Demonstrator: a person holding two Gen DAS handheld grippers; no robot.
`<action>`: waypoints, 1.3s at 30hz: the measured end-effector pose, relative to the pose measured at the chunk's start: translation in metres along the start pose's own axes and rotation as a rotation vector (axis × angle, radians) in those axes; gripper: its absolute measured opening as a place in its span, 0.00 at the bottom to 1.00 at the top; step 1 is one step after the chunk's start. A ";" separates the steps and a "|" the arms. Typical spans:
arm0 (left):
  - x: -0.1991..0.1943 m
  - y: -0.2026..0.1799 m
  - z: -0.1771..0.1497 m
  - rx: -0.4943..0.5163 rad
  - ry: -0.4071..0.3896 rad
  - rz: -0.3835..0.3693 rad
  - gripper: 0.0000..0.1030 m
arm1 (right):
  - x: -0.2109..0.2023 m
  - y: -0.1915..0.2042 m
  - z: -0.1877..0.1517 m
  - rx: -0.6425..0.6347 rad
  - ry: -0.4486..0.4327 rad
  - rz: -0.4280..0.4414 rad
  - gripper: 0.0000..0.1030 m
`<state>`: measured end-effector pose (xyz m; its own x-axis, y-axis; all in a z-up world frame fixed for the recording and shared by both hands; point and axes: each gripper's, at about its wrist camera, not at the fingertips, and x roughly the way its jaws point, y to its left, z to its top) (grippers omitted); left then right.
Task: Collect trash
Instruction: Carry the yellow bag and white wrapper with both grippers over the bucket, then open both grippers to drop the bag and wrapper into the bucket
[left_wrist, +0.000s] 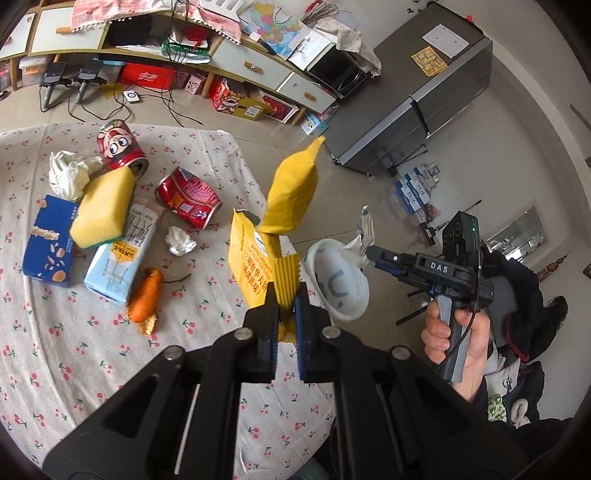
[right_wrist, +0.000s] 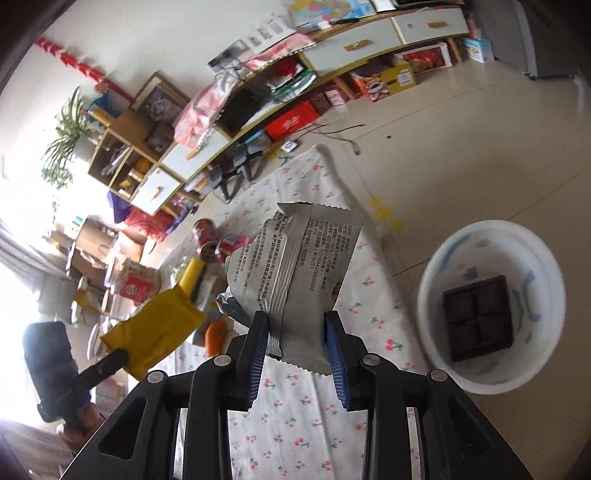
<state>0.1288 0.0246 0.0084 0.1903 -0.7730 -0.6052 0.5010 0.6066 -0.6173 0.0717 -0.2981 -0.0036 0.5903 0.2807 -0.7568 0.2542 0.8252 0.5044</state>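
Left gripper (left_wrist: 286, 295) clamps a yellow snack wrapper (left_wrist: 271, 229), held up above the cherry-print tablecloth (left_wrist: 74, 350). Right gripper (right_wrist: 297, 325) pinches a silver wrapper (right_wrist: 303, 266) between its blue pads, lifted over the table edge. White bin (right_wrist: 436, 280) sits on the floor just beside the table, dark square tray (right_wrist: 478, 317) inside. Cans, carton, carrot, tissues lie on the cloth.

Table (left_wrist: 74, 369) near side: bare cloth, open to approach. Far-left cluster packed tight: two red cans (left_wrist: 188, 201), yellow sponge (left_wrist: 101, 210), blue box (left_wrist: 50, 242), milk carton (left_wrist: 118, 258), carrot (left_wrist: 146, 295), two crumpled tissues (left_wrist: 180, 241), with only narrow gaps between them. White bin (right_wrist: 491, 306) stands on the floor just off the table edge, its mouth unobstructed from above; a dark square tray (right_wrist: 478, 317) lies on its bottom. Floor beyond it is open up to the grey fridge (left_wrist: 417, 103).
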 end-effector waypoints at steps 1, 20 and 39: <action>0.006 -0.005 -0.001 0.008 0.009 -0.008 0.09 | -0.007 -0.009 0.003 0.019 -0.021 -0.031 0.31; 0.166 -0.129 -0.002 0.181 0.212 -0.128 0.09 | -0.032 -0.128 0.012 0.261 -0.044 -0.282 0.34; 0.213 -0.128 -0.006 0.159 0.248 0.010 0.40 | -0.034 -0.171 0.009 0.439 -0.036 -0.234 0.35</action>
<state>0.1002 -0.2166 -0.0441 -0.0066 -0.6865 -0.7271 0.6301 0.5617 -0.5361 0.0148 -0.4528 -0.0604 0.5031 0.0894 -0.8596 0.6767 0.5780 0.4562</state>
